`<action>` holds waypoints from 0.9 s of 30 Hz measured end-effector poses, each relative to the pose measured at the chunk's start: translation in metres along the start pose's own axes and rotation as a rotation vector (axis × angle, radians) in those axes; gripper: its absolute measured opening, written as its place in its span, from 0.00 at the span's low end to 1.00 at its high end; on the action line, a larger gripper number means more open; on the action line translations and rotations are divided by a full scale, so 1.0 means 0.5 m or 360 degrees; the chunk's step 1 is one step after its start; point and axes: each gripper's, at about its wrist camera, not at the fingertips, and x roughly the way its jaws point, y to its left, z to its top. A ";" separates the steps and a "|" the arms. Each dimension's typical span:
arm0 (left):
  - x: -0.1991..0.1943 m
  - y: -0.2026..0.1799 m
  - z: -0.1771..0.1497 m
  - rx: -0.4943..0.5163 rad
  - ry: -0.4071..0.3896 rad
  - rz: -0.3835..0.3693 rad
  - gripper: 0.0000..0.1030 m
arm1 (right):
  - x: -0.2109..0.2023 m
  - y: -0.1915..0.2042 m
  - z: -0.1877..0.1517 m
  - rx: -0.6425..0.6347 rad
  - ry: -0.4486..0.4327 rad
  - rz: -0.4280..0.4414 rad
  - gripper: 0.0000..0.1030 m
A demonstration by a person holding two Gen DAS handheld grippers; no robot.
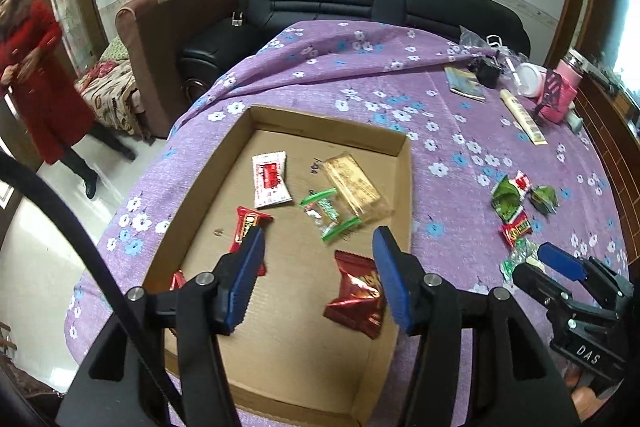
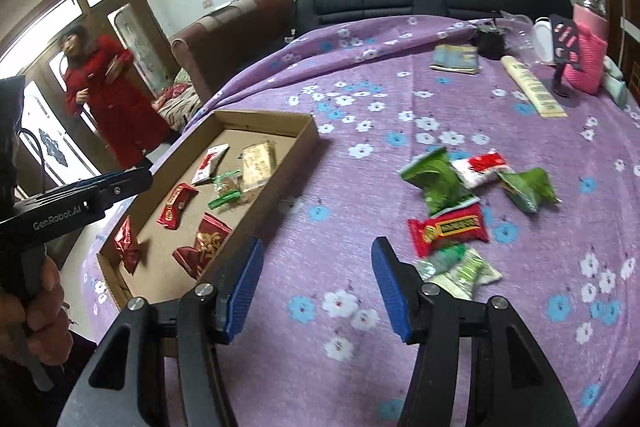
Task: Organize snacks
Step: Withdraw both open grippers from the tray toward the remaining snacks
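A shallow cardboard box (image 1: 404, 187) (image 2: 280, 171) lies on the purple flowered cloth and holds several snack packets, among them a dark red foil packet (image 1: 356, 297) (image 2: 204, 247). My left gripper (image 1: 318, 239) is open and empty above the box, just over that packet. Loose snacks lie on the cloth to the right of the box: green packets (image 2: 436, 179), a red packet (image 2: 448, 229) (image 1: 518, 229) and a pale green packet (image 2: 460, 269). My right gripper (image 2: 318, 247) is open and empty over the bare cloth between the box and the pile.
At the table's far right stand a pink jar (image 2: 588, 43), a cream tube (image 2: 532, 87), a booklet (image 2: 456, 59) and a black object (image 2: 490, 41). A black sofa (image 1: 360, 3) is behind the table. A person in red (image 2: 112, 91) stands at the left.
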 end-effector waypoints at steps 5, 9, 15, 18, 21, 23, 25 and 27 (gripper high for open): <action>-0.007 -0.011 -0.005 0.0027 -0.0008 0.0010 0.58 | -0.019 -0.020 -0.011 0.0036 -0.0019 -0.0012 0.58; -0.015 -0.021 -0.007 0.0043 -0.0026 0.0011 0.58 | -0.037 -0.037 -0.020 0.0063 -0.0033 -0.0036 0.58; -0.026 -0.040 -0.013 0.0078 -0.0045 0.0015 0.60 | -0.055 -0.069 -0.033 0.0112 -0.0045 -0.0068 0.58; -0.026 -0.048 -0.015 0.0095 -0.0042 0.0012 0.61 | -0.063 -0.086 -0.039 0.0149 -0.0055 -0.0074 0.58; -0.025 -0.054 -0.016 0.0098 -0.0041 0.0006 0.61 | -0.069 -0.098 -0.048 0.0171 -0.0055 -0.0088 0.59; -0.025 -0.060 -0.018 0.0103 -0.0038 -0.0002 0.61 | -0.071 -0.104 -0.052 0.0180 -0.0051 -0.0094 0.60; -0.022 -0.065 -0.020 0.0112 -0.0027 -0.0010 0.62 | -0.075 -0.110 -0.057 0.0188 -0.0052 -0.0108 0.60; -0.022 -0.071 -0.022 0.0115 -0.0020 -0.0023 0.62 | -0.078 -0.118 -0.060 0.0196 -0.0053 -0.0120 0.61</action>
